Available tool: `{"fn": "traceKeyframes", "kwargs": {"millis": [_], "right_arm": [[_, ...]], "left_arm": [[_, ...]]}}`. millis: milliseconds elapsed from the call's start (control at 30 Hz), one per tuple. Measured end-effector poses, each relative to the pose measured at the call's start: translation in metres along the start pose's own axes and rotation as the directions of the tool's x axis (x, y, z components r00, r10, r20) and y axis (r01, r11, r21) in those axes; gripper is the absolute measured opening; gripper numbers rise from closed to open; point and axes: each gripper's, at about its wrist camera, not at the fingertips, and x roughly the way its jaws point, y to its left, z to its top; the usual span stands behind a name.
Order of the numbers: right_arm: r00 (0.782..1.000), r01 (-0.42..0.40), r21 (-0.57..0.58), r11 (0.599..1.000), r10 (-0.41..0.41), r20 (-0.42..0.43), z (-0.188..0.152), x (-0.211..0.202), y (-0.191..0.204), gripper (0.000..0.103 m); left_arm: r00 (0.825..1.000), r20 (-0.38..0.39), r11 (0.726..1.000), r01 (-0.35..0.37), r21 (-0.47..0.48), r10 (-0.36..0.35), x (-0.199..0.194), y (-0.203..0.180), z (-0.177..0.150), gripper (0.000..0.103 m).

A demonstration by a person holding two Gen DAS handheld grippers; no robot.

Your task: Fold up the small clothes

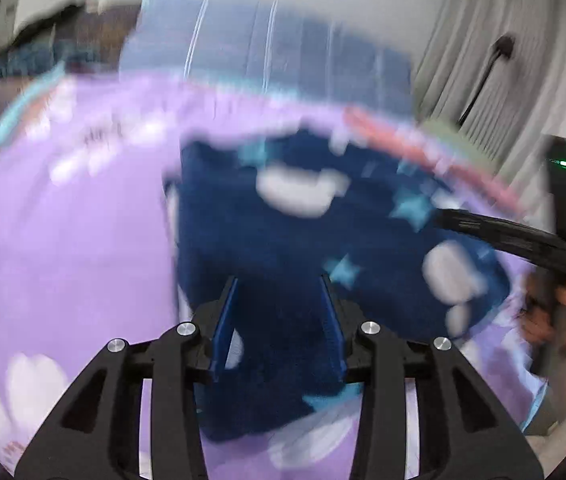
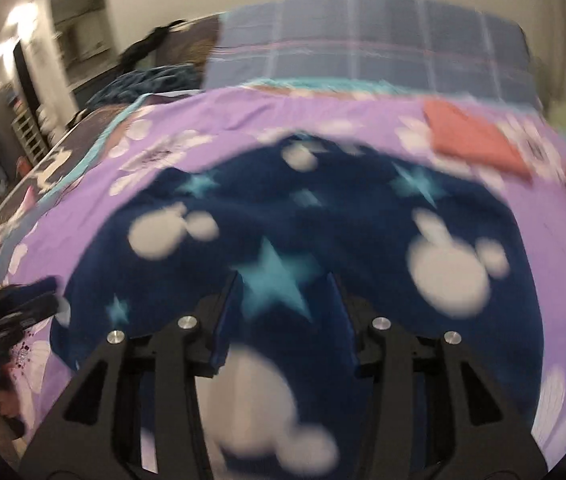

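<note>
A purple sheet (image 2: 543, 240) with white flowers filled most of both views, spread over a bed. Along its top edge lay a blue plaid blanket (image 2: 363, 52), upper centre of the right view.

On the sheet lay the garment (image 2: 303, 220), dark blue fleece with white blobs and teal stars. It took up the middle and lower half of the right view, and the centre and right of the left view (image 1: 283, 240). Both views were smeared by motion, so its outline and any sleeves or legs could not be made out.

A folded red cloth (image 2: 475, 140) sat at upper right of the right view, apart from the garment.

The left gripper (image 1: 279, 320) had its fingers apart, with blue fleece lying between them; whether they pinched it could not be told. The right gripper (image 2: 283, 316) likewise stood apart over the fleece, nothing clearly clamped.

The fleece looked soft, light and limp, likely to sag and bunch rather than hold a crease. It would probably grip well and not slip. A sound hold seemed to be at two corners of one edge, one per gripper, pinching a single layer.
</note>
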Motion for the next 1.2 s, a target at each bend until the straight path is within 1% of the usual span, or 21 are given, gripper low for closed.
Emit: {"fn": "traceKeyframes", "kwargs": {"millis": [33,67,100,167,200,267,333,467,567,667,700,733,767,800,833,867,933,967,1000,1100,1200], "right_arm": [[1.000,-0.004,0.034,0.999,0.005,-0.025,-0.010,0.001,-0.006,0.047],[0.998,-0.012,0.064,0.998,0.016,-0.069,-0.025,0.006,-0.011,0.049],[0.996,-0.011,0.065,0.998,0.016,-0.089,-0.037,0.011,-0.013,0.050],[0.998,0.014,0.014,1.000,-0.013,-0.065,-0.052,0.016,-0.008,0.051],[0.998,0.018,0.020,1.000,-0.017,-0.066,-0.051,0.016,-0.007,0.052],[0.995,0.003,0.102,0.995,0.007,-0.100,-0.044,0.021,-0.011,0.055],[0.992,0.002,0.103,0.995,0.011,-0.125,-0.039,0.026,-0.010,0.056],[0.994,0.013,0.050,0.999,-0.007,-0.111,-0.042,0.026,-0.003,0.057],[0.995,0.004,0.065,0.998,0.003,-0.097,-0.046,0.023,-0.010,0.056],[0.997,-0.025,0.124,0.992,0.034,-0.069,-0.043,0.008,-0.015,0.051],[0.998,-0.031,0.122,0.992,0.037,-0.047,-0.041,-0.002,-0.013,0.049],[0.999,-0.028,0.107,0.994,0.031,-0.025,-0.041,-0.010,-0.009,0.048],[1.000,-0.010,0.056,0.998,0.009,0.015,-0.041,-0.022,-0.001,0.048],[0.999,0.012,0.015,1.000,-0.012,0.031,-0.043,-0.028,0.006,0.048],[0.999,0.033,-0.019,0.999,-0.033,0.030,-0.044,-0.029,0.011,0.048],[0.998,0.063,-0.055,0.996,-0.063,-0.007,-0.050,-0.021,0.017,0.048],[0.990,0.069,-0.031,0.997,-0.072,-0.122,-0.062,0.009,0.013,0.049],[0.992,0.057,0.022,0.998,-0.054,-0.118,-0.069,0.022,0.005,0.049],[0.992,0.059,0.021,0.998,-0.057,-0.109,-0.066,0.024,0.005,0.050],[0.990,0.072,0.024,0.997,-0.069,-0.123,-0.062,0.021,0.009,0.050],[0.994,0.026,0.057,0.998,-0.020,-0.108,-0.044,0.007,0.006,0.043]], "left_arm": [[0.999,0.001,0.999,-0.051,0.017,0.051,0.014,-0.003,-0.005,0.041],[0.996,0.035,0.995,-0.079,0.053,0.077,0.015,-0.008,-0.009,0.043],[0.994,0.041,0.991,-0.105,0.078,0.102,0.015,-0.014,-0.010,0.043],[0.989,0.045,0.984,-0.147,0.098,0.143,0.015,-0.021,-0.011,0.043],[0.987,0.049,0.983,-0.155,0.101,0.151,0.014,-0.022,-0.012,0.043],[0.985,0.045,0.979,-0.171,0.108,0.167,0.013,-0.023,-0.014,0.043],[0.983,0.040,0.976,-0.184,0.118,0.180,0.012,-0.025,-0.014,0.044],[0.981,0.045,0.976,-0.192,0.103,0.188,0.012,-0.024,-0.014,0.044],[0.977,0.043,0.970,-0.211,0.117,0.208,0.015,-0.026,-0.013,0.045],[0.976,0.046,0.967,-0.218,0.132,0.214,0.015,-0.027,-0.014,0.045],[0.977,0.047,0.968,-0.214,0.130,0.210,0.015,-0.026,-0.014,0.045],[0.978,0.047,0.970,-0.209,0.126,0.204,0.016,-0.025,-0.013,0.045],[0.978,0.047,0.971,-0.206,0.125,0.202,0.016,-0.025,-0.013,0.045],[0.979,0.047,0.971,-0.205,0.125,0.200,0.016,-0.024,-0.013,0.045],[0.979,0.049,0.971,-0.204,0.126,0.200,0.016,-0.024,-0.013,0.045],[0.978,0.051,0.970,-0.205,0.128,0.200,0.016,-0.025,-0.014,0.045],[0.979,0.053,0.970,-0.202,0.132,0.197,0.016,-0.025,-0.015,0.045],[0.979,0.055,0.971,-0.201,0.131,0.196,0.016,-0.025,-0.015,0.045],[0.979,0.055,0.971,-0.200,0.130,0.194,0.016,-0.025,-0.015,0.045],[0.980,0.055,0.972,-0.195,0.129,0.189,0.016,-0.024,-0.015,0.045],[0.980,0.060,0.972,-0.196,0.132,0.189,0.016,-0.025,-0.016,0.045]]}}
